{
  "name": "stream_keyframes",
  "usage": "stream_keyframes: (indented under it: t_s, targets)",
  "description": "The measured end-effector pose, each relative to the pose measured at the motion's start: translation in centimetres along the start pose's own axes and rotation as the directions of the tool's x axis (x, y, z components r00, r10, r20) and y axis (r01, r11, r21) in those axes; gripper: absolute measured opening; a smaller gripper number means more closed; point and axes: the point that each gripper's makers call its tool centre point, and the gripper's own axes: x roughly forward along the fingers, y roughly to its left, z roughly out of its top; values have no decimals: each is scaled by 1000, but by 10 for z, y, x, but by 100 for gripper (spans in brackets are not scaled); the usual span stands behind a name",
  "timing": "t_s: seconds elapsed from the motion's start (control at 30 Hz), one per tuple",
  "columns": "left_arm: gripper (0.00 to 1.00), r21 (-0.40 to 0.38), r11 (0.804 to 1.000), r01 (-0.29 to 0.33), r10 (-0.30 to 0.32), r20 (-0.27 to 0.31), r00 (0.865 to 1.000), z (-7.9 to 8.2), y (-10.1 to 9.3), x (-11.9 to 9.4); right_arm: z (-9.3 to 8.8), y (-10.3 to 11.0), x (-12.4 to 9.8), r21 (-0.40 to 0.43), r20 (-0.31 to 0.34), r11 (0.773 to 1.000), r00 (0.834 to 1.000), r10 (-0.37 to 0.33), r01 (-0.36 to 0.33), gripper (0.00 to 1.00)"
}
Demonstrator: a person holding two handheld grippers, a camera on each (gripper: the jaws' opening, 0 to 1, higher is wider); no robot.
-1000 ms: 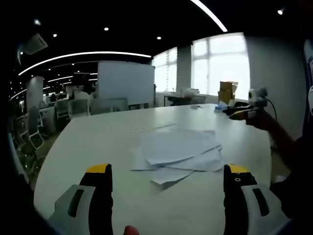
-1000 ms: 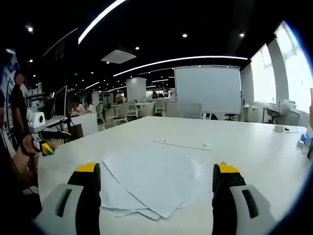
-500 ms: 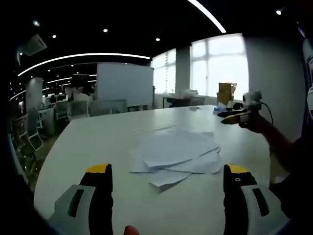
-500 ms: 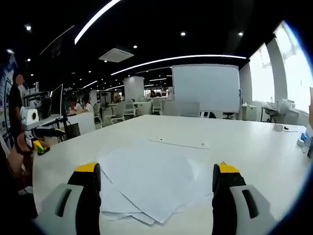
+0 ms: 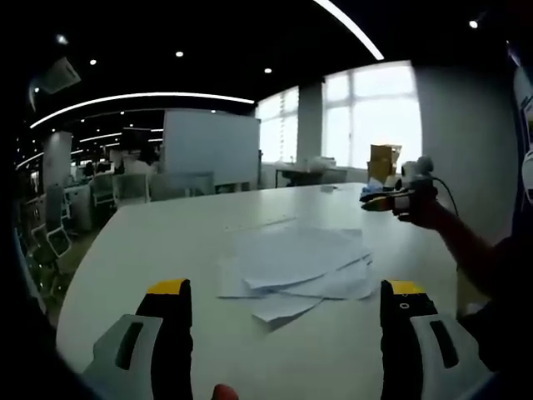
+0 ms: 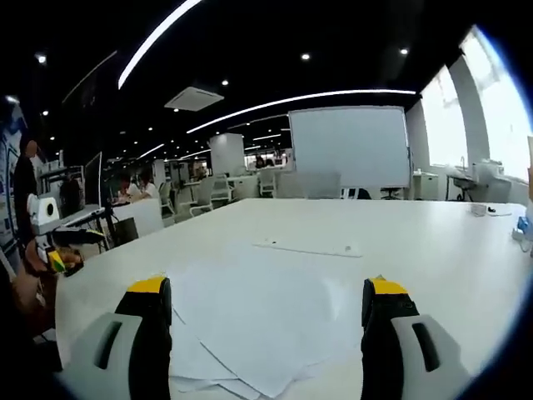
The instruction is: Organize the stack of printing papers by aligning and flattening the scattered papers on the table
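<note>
Left gripper view: loose papers (image 5: 296, 268) fanned on white desk (image 5: 150, 250), both left tongs (image 5: 283, 287) and right tongs (image 6: 265, 283) spread, holding nothing.

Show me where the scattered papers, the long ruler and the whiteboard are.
scattered papers (image 5: 296, 268), left gripper view, top sheet.
long ruler (image 6: 310, 248), right gripper view, its middle.
whiteboard (image 6: 348, 147), right gripper view, centre of panel.

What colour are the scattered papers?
Plain white papers, clearest in the left gripper view.

Papers (image 5: 296, 267) lie overlapped on table (image 5: 150, 250), w/ whiteboard (image 6: 347, 147) behind table's far edge.
</note>
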Motion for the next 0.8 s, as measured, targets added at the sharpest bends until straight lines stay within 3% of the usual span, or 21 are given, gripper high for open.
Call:
stream_keyframes:
  t_s: [0.17, 0.47, 0.8]
  targets:
    - [96, 0, 1000, 0, 0, 7, 1000, 3, 0, -1, 9, -4, 4, 12, 21, 1000, 1000, -1, 1, 90]
    - [96, 1, 1000, 2, -2, 3, 1000, 1, -1, 0, 5, -16, 18, 12, 6, 1000, 1000, -22, 22, 90]
    - [96, 7, 1000, 5, -5, 7, 1000, 4, -4, 0, 8, -19, 32, 82, 33, 997, 999, 7, -10, 90]
